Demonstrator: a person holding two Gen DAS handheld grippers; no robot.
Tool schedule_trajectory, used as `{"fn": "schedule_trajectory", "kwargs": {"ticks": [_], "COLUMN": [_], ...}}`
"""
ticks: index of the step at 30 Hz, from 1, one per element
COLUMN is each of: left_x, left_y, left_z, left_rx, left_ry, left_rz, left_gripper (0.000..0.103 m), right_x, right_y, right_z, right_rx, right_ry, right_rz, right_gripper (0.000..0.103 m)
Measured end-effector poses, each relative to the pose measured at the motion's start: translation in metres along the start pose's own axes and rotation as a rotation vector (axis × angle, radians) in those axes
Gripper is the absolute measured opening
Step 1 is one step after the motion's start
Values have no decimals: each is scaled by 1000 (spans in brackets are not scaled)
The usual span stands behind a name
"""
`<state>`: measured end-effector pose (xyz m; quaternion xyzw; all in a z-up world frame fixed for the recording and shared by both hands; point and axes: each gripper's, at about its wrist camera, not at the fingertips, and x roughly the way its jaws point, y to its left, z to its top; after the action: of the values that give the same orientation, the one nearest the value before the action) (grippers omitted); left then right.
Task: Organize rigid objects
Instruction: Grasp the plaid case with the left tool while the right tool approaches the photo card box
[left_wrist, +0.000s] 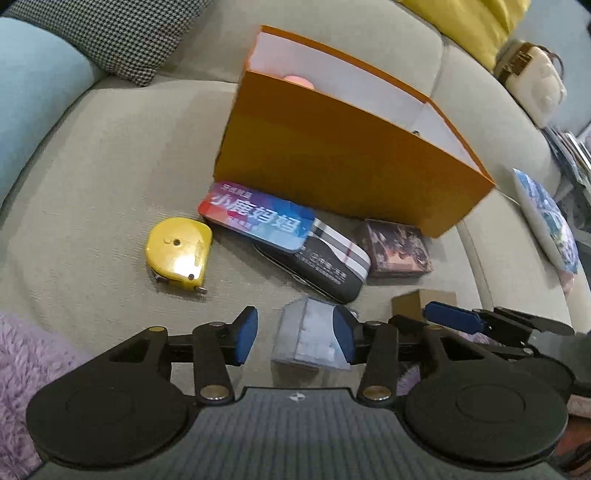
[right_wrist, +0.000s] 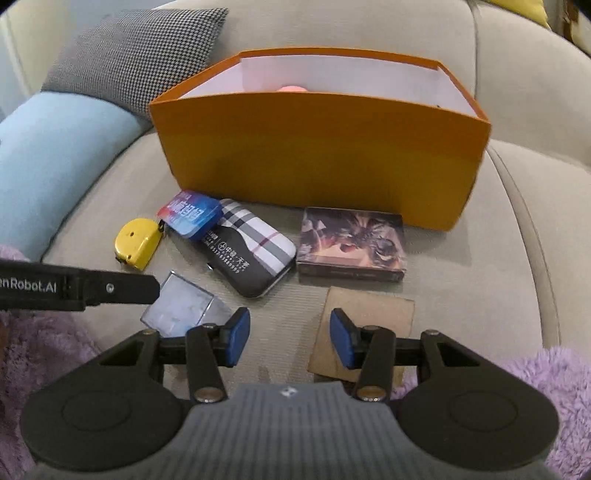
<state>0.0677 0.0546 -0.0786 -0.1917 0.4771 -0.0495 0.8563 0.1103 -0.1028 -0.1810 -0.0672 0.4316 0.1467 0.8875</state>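
The left gripper (left_wrist: 293, 334) stands open around the clear box (left_wrist: 308, 338), perhaps touching one side, while the open right gripper (right_wrist: 290, 338) hovers empty over the brown card (right_wrist: 369, 314), both ready for the orange box (right_wrist: 321, 158).

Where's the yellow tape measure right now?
The yellow tape measure lies on the beige sofa seat, left of the colourful blue-and-red tin, in front of the orange cardboard box; both wrist views show it at the left.
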Motion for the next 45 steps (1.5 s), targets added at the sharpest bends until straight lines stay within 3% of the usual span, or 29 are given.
{"fn": "schedule_trajectory", "kwargs": {"ticks": [7,11,18,23,30,40,45], "left_x": [16,35,60,69,73,54,36], "left_y": [11,24,46,57,57,61,69], "left_z": [31,47,52,59,57,47,39], "left_rx": [-122,-252,-426,-500,-512,-548,-537], "left_ry": [-1,23,72,54,37,7,0], "left_rz": [-19,-14,2,-29,-29,-53,-48], "left_gripper": [54,58,64,66,57,31,26], "right_x": [18,34,59,73,83,74,70], "right_y": [2,8,15,20,20,9,19], "right_z": [27,46,73,78,75,74,69], "right_rx": [2,-27,-8,-31,-29,-43,-141], "right_ry": [24,26,31,33,53,78,88], "right_rz": [27,29,29,37,38,49,73], "right_gripper": [50,49,45,44,43,42,42]}}
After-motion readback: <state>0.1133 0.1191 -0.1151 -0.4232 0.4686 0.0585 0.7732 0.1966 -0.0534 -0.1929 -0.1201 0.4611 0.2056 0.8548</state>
